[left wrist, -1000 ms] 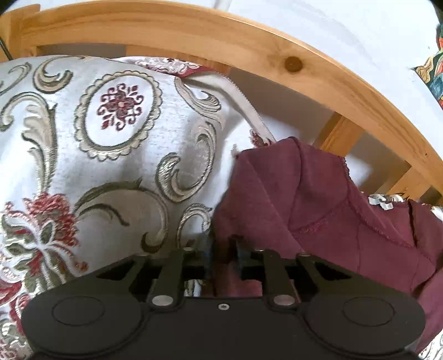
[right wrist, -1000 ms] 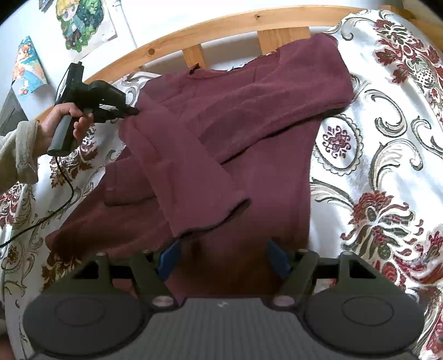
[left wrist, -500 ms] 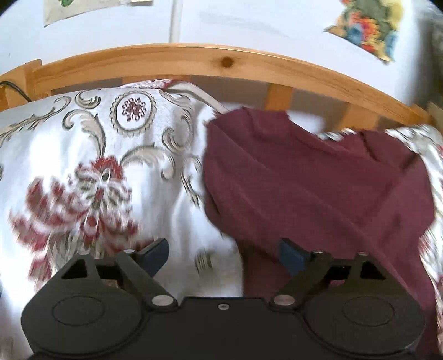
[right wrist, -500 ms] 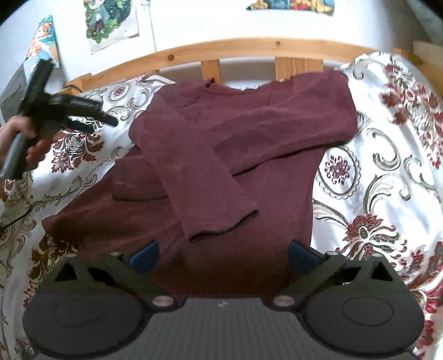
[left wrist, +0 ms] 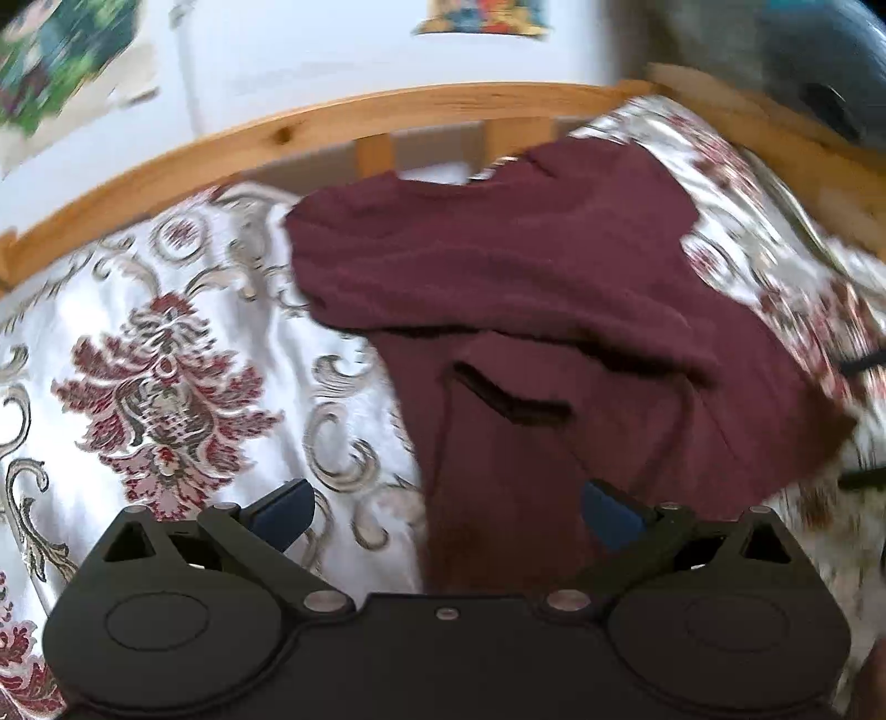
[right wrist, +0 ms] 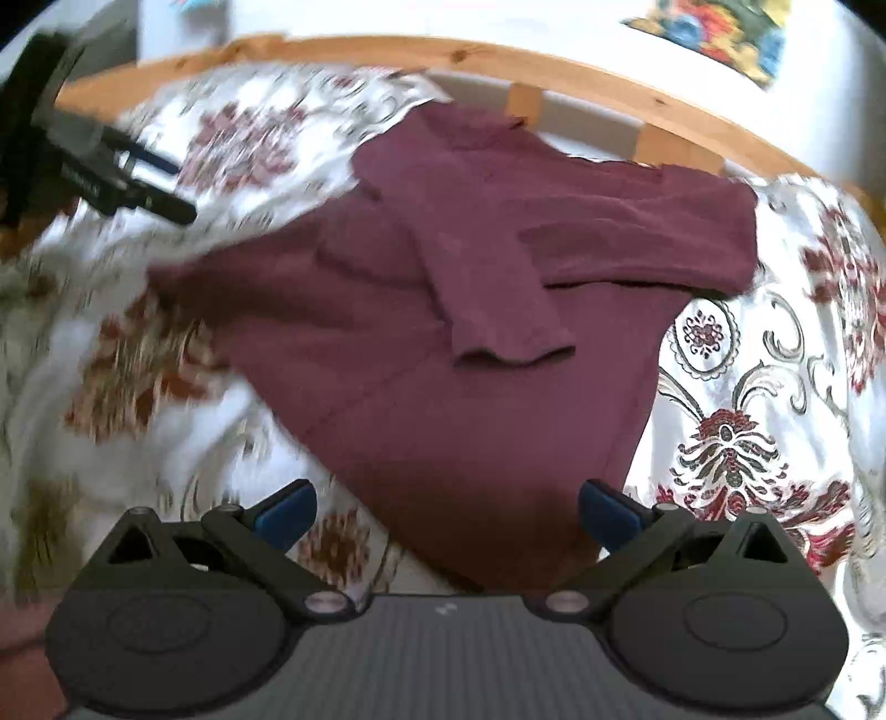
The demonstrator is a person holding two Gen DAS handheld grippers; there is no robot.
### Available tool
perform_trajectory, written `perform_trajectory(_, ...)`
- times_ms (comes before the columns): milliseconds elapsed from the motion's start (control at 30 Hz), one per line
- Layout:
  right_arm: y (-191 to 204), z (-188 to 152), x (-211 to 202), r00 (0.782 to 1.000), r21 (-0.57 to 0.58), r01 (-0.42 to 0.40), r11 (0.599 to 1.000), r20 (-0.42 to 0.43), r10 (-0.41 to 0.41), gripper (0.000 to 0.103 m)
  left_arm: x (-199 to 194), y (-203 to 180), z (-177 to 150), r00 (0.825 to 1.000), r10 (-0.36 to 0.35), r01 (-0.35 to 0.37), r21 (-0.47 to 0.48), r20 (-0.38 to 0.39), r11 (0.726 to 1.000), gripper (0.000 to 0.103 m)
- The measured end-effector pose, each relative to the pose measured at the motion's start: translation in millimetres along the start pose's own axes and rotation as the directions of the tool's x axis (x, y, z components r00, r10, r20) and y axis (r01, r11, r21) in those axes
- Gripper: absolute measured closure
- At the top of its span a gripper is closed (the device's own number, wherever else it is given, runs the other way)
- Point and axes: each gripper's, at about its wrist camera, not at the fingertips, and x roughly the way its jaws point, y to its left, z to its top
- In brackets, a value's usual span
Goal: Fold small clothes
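Note:
A maroon long-sleeved top (left wrist: pixel 531 310) lies flat on the patterned bedspread (left wrist: pixel 166 387), collar toward the wooden headboard, both sleeves folded across its body. It also shows in the right wrist view (right wrist: pixel 470 310), with one sleeve cuff (right wrist: pixel 509 343) lying on the middle. My left gripper (left wrist: pixel 448 512) is open and empty above the top's lower left edge. My right gripper (right wrist: pixel 447 508) is open and empty above the hem. The left gripper also shows at the far left of the right wrist view (right wrist: pixel 111 177).
A wooden headboard rail (left wrist: pixel 332 127) runs behind the top, with a white wall and posters (right wrist: pixel 714 27) above it. The white, red and grey floral bedspread (right wrist: pixel 775 387) spreads out on both sides of the top. Both views are motion-blurred.
My left gripper let go of the top's shoulder, opened and pulled back toward the hem. My right gripper opened wider and drew back, so the whole top shows.

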Motion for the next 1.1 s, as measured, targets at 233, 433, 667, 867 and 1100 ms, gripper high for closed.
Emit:
perform_trajectory(233, 47.7, -24.0, 18.9, 0.962, -0.317, 0.250, 0.915, -0.025, -0.271, 0.000, 16.4, -36.5, -26.6, 0.996, -0.044, 0.058, 0.197, -0.075, 0.979, 0.001)
perform_trajectory(433, 71.9, -27.3, 32.9, 0.933, -0.413, 0.349, 0.841, 0.071, -0.352, 0.000, 27.2, -40.2, -32.7, 0.995, -0.035, 0.056, 0.222, -0.094, 0.973, 0.001)
perform_trajectory(667, 79.0, -16.6, 44.9, 0.922, -0.435, 0.388, 0.813, 0.166, -0.351, 0.013, 31.0, -42.3, -30.5, 0.996, -0.024, 0.044, 0.239, -0.086, 0.970, 0.001)
perform_trajectory(867, 64.6, 0.9, 34.1, 0.971, -0.293, 0.235, 0.927, 0.113, -0.210, 0.078, 29.0, -57.0, -39.1, 0.998, 0.001, 0.020, 0.324, -0.065, 0.946, 0.001)
perform_trajectory(1100, 11.4, 58.2, -1.7, 0.987, 0.046, 0.062, 0.997, 0.148, -0.068, 0.094, 36.3, -73.5, -42.1, 0.998, 0.068, -0.058, 0.404, -0.011, 0.913, 0.001)
